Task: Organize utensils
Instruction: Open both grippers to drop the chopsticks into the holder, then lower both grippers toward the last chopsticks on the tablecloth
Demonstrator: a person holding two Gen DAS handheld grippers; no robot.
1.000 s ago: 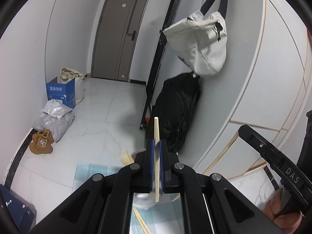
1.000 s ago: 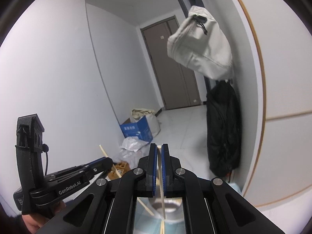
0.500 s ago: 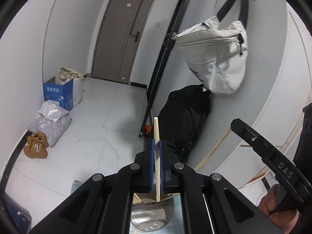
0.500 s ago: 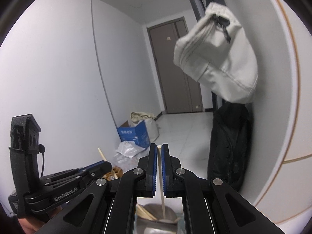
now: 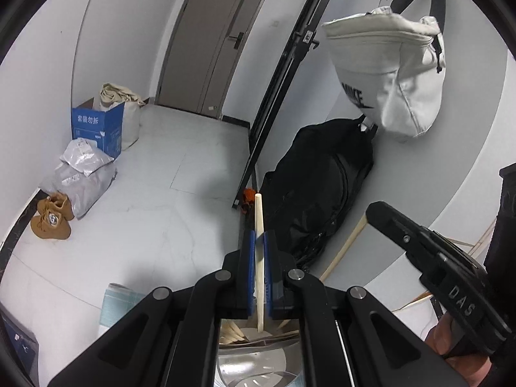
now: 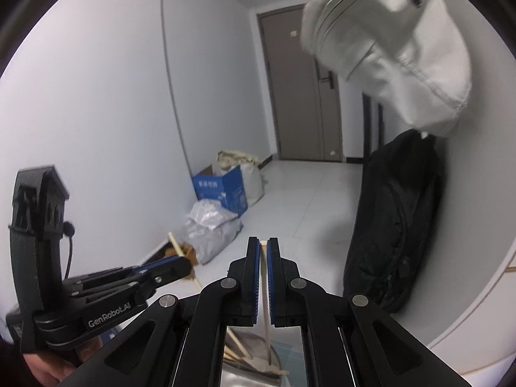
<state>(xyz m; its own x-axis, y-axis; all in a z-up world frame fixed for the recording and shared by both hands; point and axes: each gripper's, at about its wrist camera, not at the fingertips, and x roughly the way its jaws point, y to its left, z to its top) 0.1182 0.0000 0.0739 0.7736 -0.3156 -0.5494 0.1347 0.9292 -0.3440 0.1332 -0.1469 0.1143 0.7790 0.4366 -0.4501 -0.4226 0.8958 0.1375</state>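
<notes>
My left gripper [image 5: 258, 235] is shut on a pale wooden chopstick [image 5: 257, 213] that stands nearly upright between the blue pads. Its lower end hangs just over a metal utensil holder [image 5: 254, 358], which has several chopsticks in it. My right gripper [image 6: 263, 242] is shut on a second chopstick [image 6: 266, 316], whose lower end reaches down into the same holder [image 6: 238, 377]. In the left wrist view the right gripper [image 5: 374, 209] shows at the right with its chopstick [image 5: 348, 245]. The right wrist view has the left gripper [image 6: 180, 262] at the left.
The holder stands on a pale blue checked mat [image 5: 119, 300]. A black bag [image 5: 322, 200] leans on the curved wall with a white bag [image 5: 393, 74] hanging above it. On the floor are a blue box [image 5: 96, 129], grey parcels [image 5: 84, 174] and brown shoes [image 5: 51, 219].
Both grippers have moved forward and slightly down, each keeping its chopstick. The metal holder has come into view directly beneath the left gripper's fingers, and the two chopsticks' lower ends now hang at its mouth.
</notes>
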